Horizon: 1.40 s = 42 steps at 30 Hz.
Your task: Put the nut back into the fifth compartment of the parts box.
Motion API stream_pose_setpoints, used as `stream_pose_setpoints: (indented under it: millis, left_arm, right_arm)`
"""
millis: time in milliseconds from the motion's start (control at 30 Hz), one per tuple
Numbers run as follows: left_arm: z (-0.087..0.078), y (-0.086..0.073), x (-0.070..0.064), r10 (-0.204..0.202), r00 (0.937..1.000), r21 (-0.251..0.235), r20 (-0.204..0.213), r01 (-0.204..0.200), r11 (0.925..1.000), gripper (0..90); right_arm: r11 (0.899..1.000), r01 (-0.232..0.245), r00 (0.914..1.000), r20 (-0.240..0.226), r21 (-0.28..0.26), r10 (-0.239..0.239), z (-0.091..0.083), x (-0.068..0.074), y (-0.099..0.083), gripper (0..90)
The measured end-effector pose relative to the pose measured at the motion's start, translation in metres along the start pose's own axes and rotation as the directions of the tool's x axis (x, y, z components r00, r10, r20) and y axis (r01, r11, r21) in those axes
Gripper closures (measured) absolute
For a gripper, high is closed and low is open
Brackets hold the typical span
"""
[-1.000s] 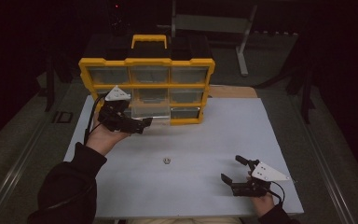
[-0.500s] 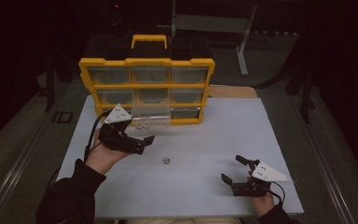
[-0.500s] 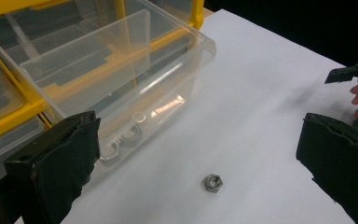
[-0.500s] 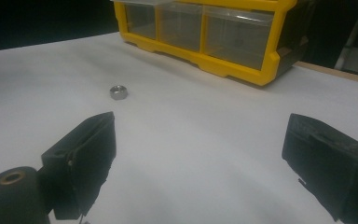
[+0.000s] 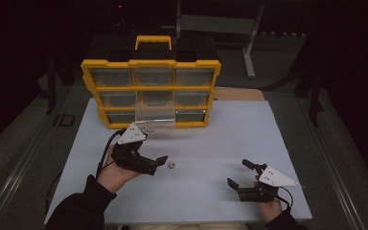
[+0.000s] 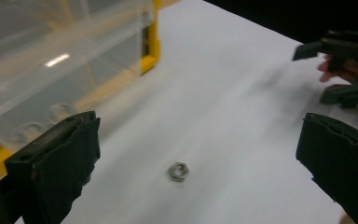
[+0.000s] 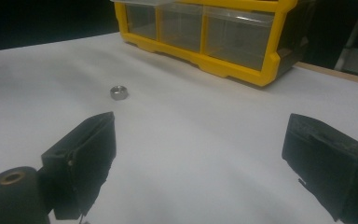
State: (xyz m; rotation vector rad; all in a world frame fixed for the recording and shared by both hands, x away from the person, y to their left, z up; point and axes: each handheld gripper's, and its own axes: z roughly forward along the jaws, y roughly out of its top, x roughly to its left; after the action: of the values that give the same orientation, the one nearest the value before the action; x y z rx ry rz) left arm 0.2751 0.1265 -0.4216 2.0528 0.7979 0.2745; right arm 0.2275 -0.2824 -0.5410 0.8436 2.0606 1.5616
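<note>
A small metal hex nut [image 5: 171, 165] lies on the white table [image 5: 230, 139]. My left gripper [image 5: 157, 165] hovers just left of it, open, and in the left gripper view the nut [image 6: 179, 171] lies on the table between and just ahead of the wide-apart jaws [image 6: 198, 119]. Behind stands a yellow organizer [image 5: 151, 91] with one clear drawer [image 5: 155, 115] pulled out; a few nuts [image 5: 146, 128] lie at the drawer's front. My right gripper [image 5: 238, 173] rests open at the near right, empty. From the right gripper view [image 7: 203, 119] the nut [image 7: 119, 92] lies far ahead to the left.
The organizer [image 7: 205, 32] has several shut clear drawers and a black-and-yellow handle [image 5: 153, 42] on top. The right gripper [image 6: 345, 70] appears far off in the left gripper view. A grey metal stand [image 5: 220, 24] is in the dark behind the table.
My left gripper has moved from the open drawer back toward the person and down to the loose nut, staying open. The right gripper has not moved.
</note>
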Motion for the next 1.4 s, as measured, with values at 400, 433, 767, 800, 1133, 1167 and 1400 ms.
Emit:
stream_pose_setpoints:
  millis: [400,433,767,800,1133,1167,1400]
  left_arm:
    - [0.026,-0.018,-0.008,0.012,0.9977,0.023,0.067,-0.013,0.9997,0.0]
    - [0.028,-0.019,-0.008,0.013,0.9975,0.023,0.070,-0.014,0.9996,0.0]
    - [0.060,-0.035,-0.009,0.041,0.9953,0.109,0.088,-0.050,0.9928,0.9]
    - [0.063,-0.037,-0.008,0.043,0.9953,0.119,0.086,-0.053,0.9915,2.9]
    - [0.090,-0.054,0.003,0.076,0.9951,0.183,0.063,-0.086,0.9794,20.0]
    - [0.093,-0.056,0.005,0.079,0.9951,0.188,0.059,-0.089,0.9782,21.6]
    - [0.106,-0.065,0.014,0.078,0.9959,0.212,0.046,-0.086,0.9735,34.0]
  right_arm:
    - [1.000,-0.002,1.0000,0.000,0.000,0.002,0.000,0.000,0.000,9.9]
    - [1.000,-0.004,1.0000,-0.001,-0.001,0.004,0.000,0.000,0.000,9.9]
    - [1.000,-0.003,1.0000,-0.004,0.001,0.003,0.000,0.000,0.000,9.9]
    - [1.000,-0.003,1.0000,-0.004,0.002,0.003,0.000,0.000,0.000,9.9]
    - [1.000,-0.001,1.0000,-0.006,0.003,0.001,0.001,0.000,0.000,9.9]
    - [1.000,-0.002,1.0000,-0.006,0.003,0.002,0.001,0.000,-0.001,9.9]
    - [1.000,-0.006,1.0000,-0.007,0.005,0.006,0.001,0.000,-0.001,9.9]
